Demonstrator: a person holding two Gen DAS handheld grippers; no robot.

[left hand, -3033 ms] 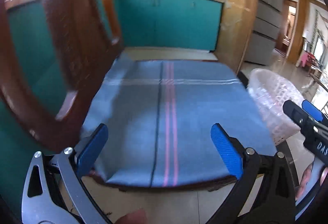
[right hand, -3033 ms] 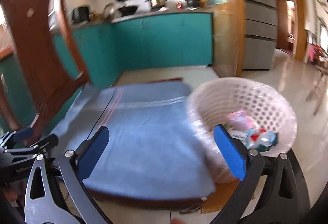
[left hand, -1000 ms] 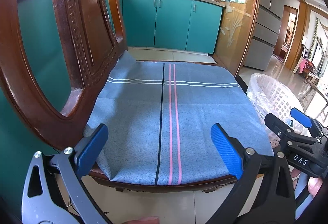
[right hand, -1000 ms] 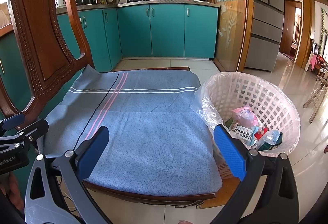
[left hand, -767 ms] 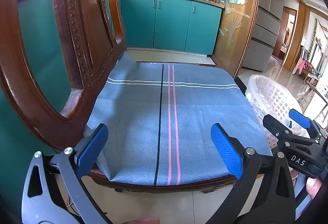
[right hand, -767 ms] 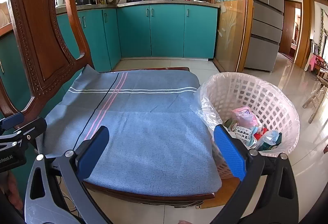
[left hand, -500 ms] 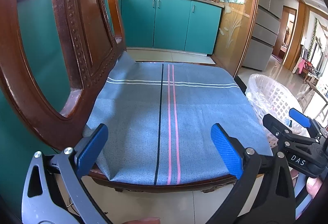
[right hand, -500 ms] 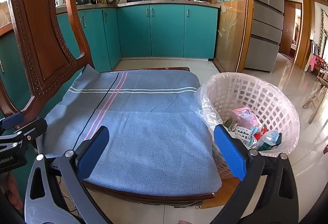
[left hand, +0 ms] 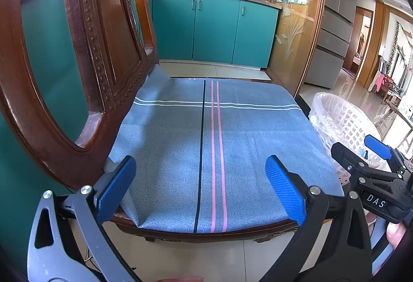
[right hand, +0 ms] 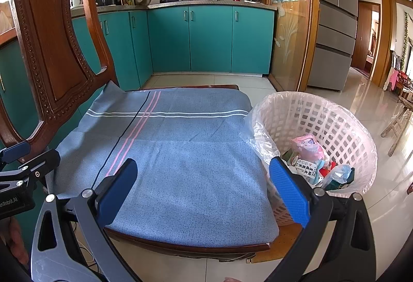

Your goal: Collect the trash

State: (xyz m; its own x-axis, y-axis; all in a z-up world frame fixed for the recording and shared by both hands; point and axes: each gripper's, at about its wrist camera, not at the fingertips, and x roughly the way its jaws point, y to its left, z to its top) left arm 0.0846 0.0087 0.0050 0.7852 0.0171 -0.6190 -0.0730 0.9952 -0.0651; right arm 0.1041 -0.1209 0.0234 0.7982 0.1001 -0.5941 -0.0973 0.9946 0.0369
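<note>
A white lattice waste basket (right hand: 343, 127) lined with a clear plastic bag stands on the floor right of the chair; it also shows in the left wrist view (left hand: 343, 116). Several pieces of trash (right hand: 307, 150) lie inside it: a pink packet, a printed wrapper, crumpled plastic. My left gripper (left hand: 200, 182) is open and empty, held in front of the chair seat's near edge. My right gripper (right hand: 204, 183) is open and empty, over the seat's near right corner, with its right finger (right hand: 289, 189) in front of the basket. No trash shows on the blue cloth (left hand: 214, 147).
A carved wooden chair with a tall back (left hand: 98, 49) stands at the left; a blue striped cloth (right hand: 175, 153) covers its seat. Teal kitchen cabinets (right hand: 206, 39) run along the back wall. A grey fridge (right hand: 335, 23) and tiled floor (right hand: 382, 106) are at the right.
Three seconds ago both views were blurred by motion. Over the last second both grippers have held nearly still, open and empty. The basket and cloth have not moved.
</note>
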